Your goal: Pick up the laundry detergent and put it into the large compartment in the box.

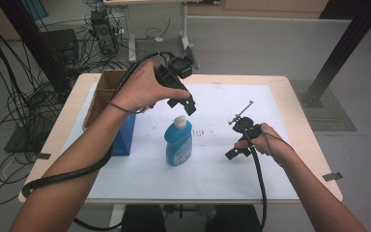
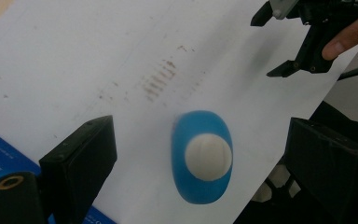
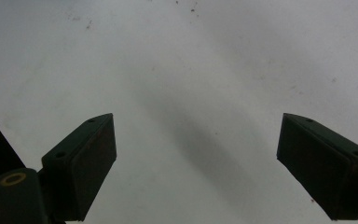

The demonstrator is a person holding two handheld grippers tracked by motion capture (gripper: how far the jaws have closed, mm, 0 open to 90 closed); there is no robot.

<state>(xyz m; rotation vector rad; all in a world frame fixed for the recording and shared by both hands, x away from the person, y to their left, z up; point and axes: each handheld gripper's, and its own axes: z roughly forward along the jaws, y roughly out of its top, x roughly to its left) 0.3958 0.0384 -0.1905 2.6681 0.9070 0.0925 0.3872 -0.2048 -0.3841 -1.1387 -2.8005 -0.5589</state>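
Left gripper hovers wide open above the bottle, centre frame.
Blue, white-capped, upright on white sheet; right gripper gapes wide, well apart.

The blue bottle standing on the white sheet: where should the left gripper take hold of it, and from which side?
Probably from straight above, on the shoulder just under the white cap. The blue bottle stands upright, and the left gripper hangs over it with its jaws wide open, one on each side. The body is oval from above, so closing across its narrow width looks safest.
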